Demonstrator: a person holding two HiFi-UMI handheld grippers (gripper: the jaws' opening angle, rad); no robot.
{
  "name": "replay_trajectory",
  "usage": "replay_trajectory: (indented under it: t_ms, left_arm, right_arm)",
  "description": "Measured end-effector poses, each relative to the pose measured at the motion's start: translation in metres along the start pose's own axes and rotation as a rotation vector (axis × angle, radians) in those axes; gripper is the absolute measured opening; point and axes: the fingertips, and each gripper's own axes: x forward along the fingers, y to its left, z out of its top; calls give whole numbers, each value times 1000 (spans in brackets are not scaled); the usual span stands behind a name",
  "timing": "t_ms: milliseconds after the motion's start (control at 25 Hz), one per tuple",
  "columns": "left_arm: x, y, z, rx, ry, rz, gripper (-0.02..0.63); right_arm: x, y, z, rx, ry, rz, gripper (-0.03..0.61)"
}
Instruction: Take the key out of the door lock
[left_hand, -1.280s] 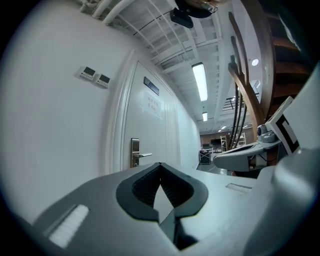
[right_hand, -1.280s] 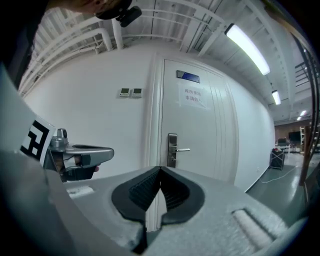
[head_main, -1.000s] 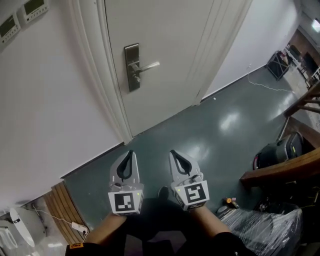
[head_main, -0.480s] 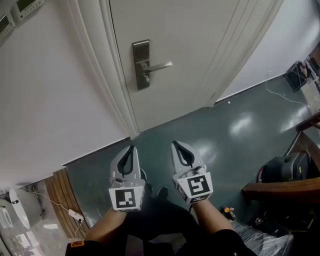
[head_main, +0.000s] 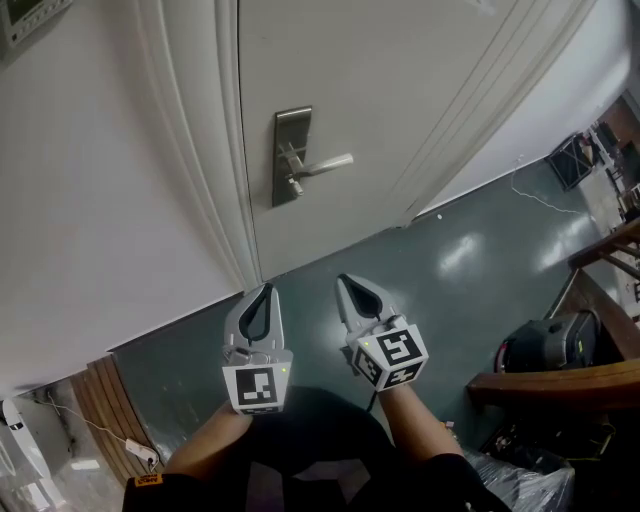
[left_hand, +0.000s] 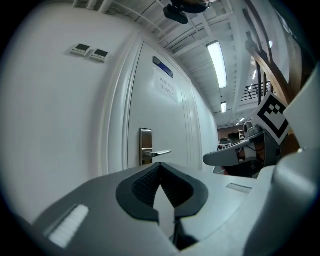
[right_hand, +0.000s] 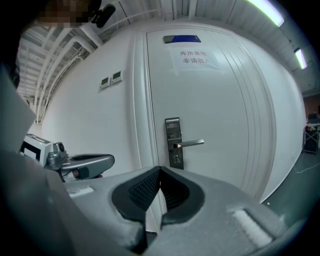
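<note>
A white door carries a steel lock plate with a lever handle pointing right. Below the lever, a small key sticks out of the keyhole; in the right gripper view the key is only a tiny shape on the lock plate. Both grippers hang low in front of the person, well short of the door. My left gripper is shut and empty. My right gripper is shut too, with nothing between its jaws. Each points toward the door.
Two wall panels sit left of the door frame. A paper notice is stuck on the upper door. On the dark floor to the right are a black bag, a wooden rail and a loose cable. Wooden slats lie at lower left.
The head view has swung so that the lock plate now sits lower and more central in it. Both grippers stay shut and side by side, about where they were.
</note>
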Motion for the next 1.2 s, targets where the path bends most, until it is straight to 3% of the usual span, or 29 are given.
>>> replay_trajectory:
  t_ms: [200, 480, 800, 1200]
  left_arm:
    - [30, 20, -1, 57, 3, -8, 18]
    - [54, 29, -4, 56, 16, 6, 57]
    - [82, 37, -3, 65, 28, 115, 29]
    - [115, 44, -15, 74, 83, 242, 51]
  right_arm:
    - [32, -6, 10, 33, 8, 20, -8]
    - [74, -20, 14, 151, 18, 111, 44]
    - [134, -45, 12, 353, 74, 280, 77]
    - [197, -63, -14, 640, 186, 456, 110]
